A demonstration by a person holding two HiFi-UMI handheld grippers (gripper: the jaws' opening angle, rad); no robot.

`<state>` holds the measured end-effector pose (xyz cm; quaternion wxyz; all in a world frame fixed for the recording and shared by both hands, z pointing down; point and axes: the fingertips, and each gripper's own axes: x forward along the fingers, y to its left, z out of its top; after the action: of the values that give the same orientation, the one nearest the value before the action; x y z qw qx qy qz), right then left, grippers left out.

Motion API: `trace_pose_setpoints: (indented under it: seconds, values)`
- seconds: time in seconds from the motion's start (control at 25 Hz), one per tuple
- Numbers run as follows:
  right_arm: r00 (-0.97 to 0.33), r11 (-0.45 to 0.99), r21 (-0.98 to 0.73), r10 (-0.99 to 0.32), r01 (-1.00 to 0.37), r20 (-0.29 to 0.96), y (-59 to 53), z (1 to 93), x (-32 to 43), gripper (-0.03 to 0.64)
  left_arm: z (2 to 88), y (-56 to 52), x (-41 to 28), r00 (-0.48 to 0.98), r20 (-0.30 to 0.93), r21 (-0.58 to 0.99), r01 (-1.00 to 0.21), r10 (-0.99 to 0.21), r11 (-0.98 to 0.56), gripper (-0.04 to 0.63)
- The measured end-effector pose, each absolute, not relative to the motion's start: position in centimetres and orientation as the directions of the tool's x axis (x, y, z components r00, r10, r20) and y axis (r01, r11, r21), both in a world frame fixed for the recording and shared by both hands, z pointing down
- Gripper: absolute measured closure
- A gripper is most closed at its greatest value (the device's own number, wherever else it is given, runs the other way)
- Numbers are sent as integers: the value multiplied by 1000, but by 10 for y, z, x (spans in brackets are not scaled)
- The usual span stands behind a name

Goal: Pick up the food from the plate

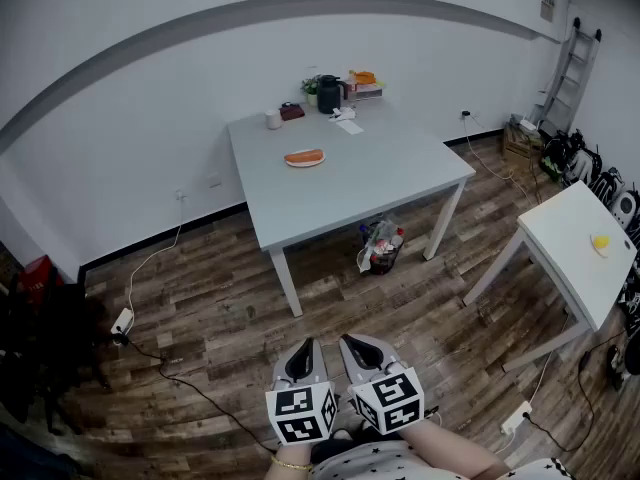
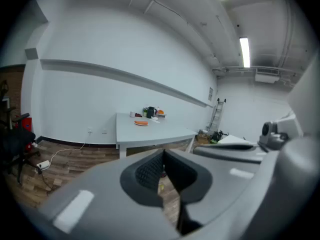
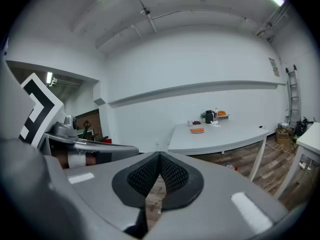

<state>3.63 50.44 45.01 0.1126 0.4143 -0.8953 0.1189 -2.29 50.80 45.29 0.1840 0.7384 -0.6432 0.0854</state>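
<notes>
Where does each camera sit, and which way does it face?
Head view: on the person's head, looking steeply down at floor and grey table; left claw, right claw and a forearm show.
Left gripper view: on the left claw, looking along its shut jaws toward the table; right claw at right.
Right gripper view: on the right claw, looking along its shut jaws toward the table; left claw at left.
Shared: all three see the food on the table.

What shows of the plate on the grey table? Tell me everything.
The plate is small, round, white and shallow; its material can't be told. It lies flat on the grey table, in its rear half, apart from the things by the wall. One long orange piece of food lies across it. Nothing else touches it.
</notes>
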Motion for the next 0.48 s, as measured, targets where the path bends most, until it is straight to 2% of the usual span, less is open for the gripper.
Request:
trace_pose_setpoints:
  seconds: [0.48]
  values:
    - [-648, 628, -171, -701, -759, 299, 460, 467, 25, 623, 474, 467, -34, 168, 384, 193, -976, -908, -99, 586]
